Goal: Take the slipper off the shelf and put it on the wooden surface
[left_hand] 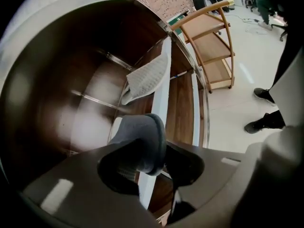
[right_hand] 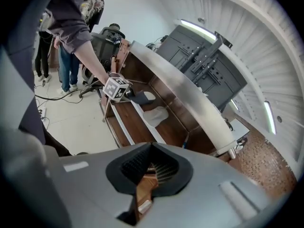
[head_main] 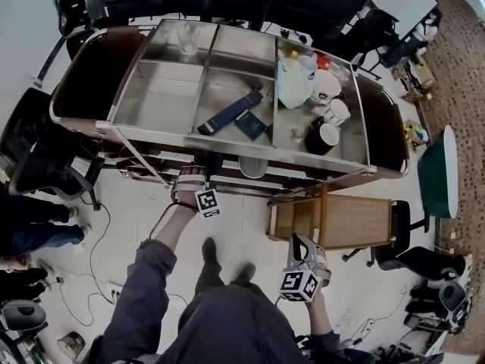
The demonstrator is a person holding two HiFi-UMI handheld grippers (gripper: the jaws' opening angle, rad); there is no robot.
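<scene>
A grey slipper (left_hand: 140, 137) is pinched by its rim in my left gripper (left_hand: 154, 167), low inside the brown shelf (left_hand: 183, 110) of the steel-topped cart (head_main: 242, 139). From the head view the left gripper (head_main: 198, 174) reaches under the cart's front edge, where the dark slipper (head_main: 209, 160) shows. The right gripper view shows that gripper (right_hand: 124, 93) with the slipper (right_hand: 140, 98) just above the shelf board. A white slipper (left_hand: 148, 76) (right_hand: 155, 114) lies farther along the same shelf. My right gripper (head_main: 305, 243) (right_hand: 147, 175) hangs shut with nothing in it, over the light wooden rack (head_main: 356, 220).
The cart's top tray holds mugs (head_main: 327, 86), a jug (head_main: 291, 82) and dark flat boxes (head_main: 231, 112). The wooden rack (left_hand: 209, 46) stands right of the cart. Office chairs (head_main: 45, 165), floor cables (head_main: 83, 279) and people (right_hand: 71, 56) stand around.
</scene>
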